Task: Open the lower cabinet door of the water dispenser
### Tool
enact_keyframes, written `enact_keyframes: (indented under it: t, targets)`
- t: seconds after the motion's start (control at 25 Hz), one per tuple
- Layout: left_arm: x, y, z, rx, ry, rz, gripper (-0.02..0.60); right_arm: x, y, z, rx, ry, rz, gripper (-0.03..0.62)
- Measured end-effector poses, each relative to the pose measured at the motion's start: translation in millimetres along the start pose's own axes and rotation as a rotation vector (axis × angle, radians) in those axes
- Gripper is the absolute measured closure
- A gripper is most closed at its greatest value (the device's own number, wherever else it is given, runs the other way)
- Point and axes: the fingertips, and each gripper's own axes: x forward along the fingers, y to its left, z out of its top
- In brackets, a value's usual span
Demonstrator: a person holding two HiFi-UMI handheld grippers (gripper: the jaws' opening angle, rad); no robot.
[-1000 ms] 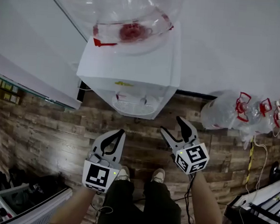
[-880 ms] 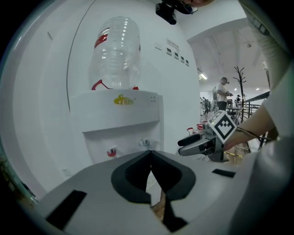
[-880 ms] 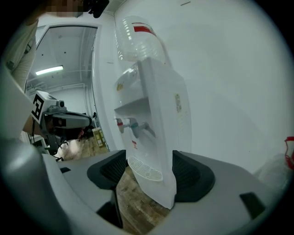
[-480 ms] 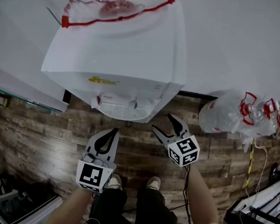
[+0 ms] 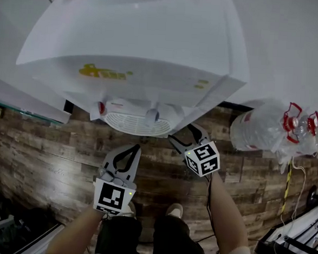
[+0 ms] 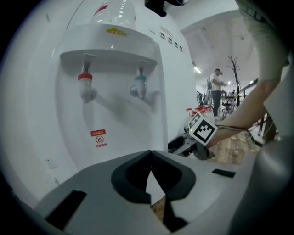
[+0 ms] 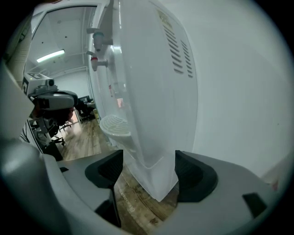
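While the right gripper [image 5: 182, 135], its jaws opening with nothing between the pads, is held beside the dispenser [image 5: 137, 51], the door's free edge should be sought on the front below the drip tray [image 5: 136, 122], where the door is hidden from overhead. The left gripper [image 5: 136, 148], jaws pressed together, is best kept clear of the swing.

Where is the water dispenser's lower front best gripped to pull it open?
Likely the front-right vertical edge of the water dispenser, below the drip tray, coming from its right side: no handle shows, and the right hand-held gripper, jaws opening, frames that corner.
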Motion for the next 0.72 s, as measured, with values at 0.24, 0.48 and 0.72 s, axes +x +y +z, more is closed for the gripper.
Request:
enact_keyframes:
  t: [0.24,0.48,0.72]
  targets:
    - [9.9,-7.6,-24.5,-0.056,0.044,-0.01,0.575,31.4,-2.6,-16.7,-0.01,0.032,-0.001,0.246]
    - [10.1,3.9,-32.5,-0.104,0.051,0.018,0.575,39.2,-3.0,-17.9,0.038,-0.012,-0.039,0.272]
    - [-0.8,10.0,-31.5,-0.126,0.052,0.035,0.575,36.0,-1.4,-21.4,0.06,0.011,-0.071,0.298]
